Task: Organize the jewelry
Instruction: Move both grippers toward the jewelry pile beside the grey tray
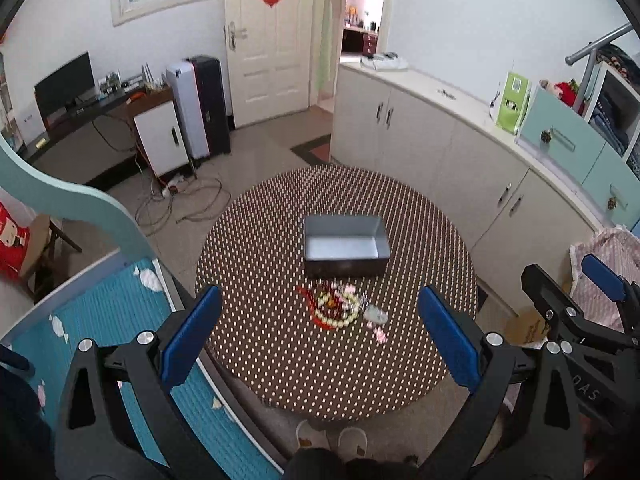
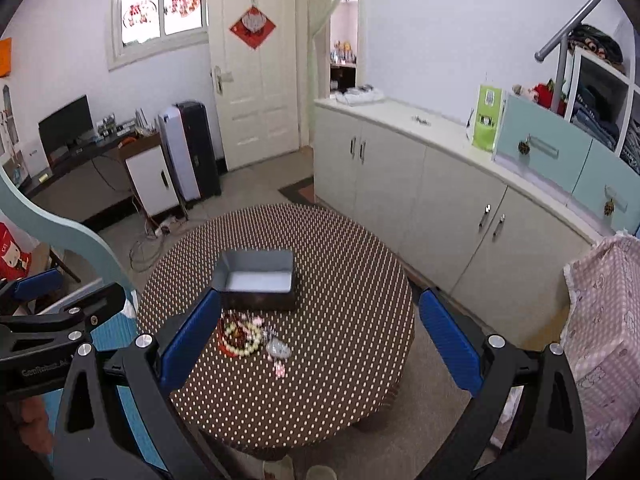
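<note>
Both the left gripper point(image 1: 320, 336) and right gripper point(image 2: 320, 334) are hovering high with fingers spread wide, empty, framing the jewelry pile point(image 1: 338, 308) below the empty grey box point(image 1: 345, 246) at frame centre

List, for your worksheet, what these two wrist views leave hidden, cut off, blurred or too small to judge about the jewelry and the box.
- Jewelry pile: both views too small and blurred to count or name pieces beyond a pale bead strand.
- Pile's left edge, right wrist view: hidden behind the right gripper's blue pad.
- Gray box: looks empty, but its near wall hides the near floor strip.
- Round table's legs: covered by the dotted cloth.
</note>
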`<state>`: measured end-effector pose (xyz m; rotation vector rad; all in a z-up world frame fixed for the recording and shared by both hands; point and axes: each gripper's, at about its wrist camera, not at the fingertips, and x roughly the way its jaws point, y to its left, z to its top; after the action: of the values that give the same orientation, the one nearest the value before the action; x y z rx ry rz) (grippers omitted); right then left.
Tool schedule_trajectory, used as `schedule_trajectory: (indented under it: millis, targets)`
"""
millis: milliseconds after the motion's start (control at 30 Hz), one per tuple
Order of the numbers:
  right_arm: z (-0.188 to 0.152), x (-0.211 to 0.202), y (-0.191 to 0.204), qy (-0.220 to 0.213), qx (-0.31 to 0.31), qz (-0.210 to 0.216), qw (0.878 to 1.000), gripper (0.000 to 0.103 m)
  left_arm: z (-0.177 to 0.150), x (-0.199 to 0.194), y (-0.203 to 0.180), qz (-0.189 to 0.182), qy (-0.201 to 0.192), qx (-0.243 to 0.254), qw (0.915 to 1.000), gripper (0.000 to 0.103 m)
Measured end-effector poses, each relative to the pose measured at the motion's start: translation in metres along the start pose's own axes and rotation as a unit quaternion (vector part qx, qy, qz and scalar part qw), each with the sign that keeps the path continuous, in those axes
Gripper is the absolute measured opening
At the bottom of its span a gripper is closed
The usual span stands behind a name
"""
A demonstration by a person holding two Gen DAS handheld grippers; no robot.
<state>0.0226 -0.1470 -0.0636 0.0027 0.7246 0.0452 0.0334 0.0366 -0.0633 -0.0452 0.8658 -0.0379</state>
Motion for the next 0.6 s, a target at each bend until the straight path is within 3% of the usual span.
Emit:
schedule_trajectory:
  millis: [433,600]
  targets:
    - [-0.027,0.054,0.024,0.111,-0.005,-0.018,0.994,0.096,-0.024,0.069,0.026,-0.042,0.092,0.012,0.9949,0.098]
    - [-0.038,0.073,0.03,0.143,-0.005,-0.001,0.99,0.096,-0.036,0.098,0.035,-0.056,0.109,0.019,0.9923,0.098]
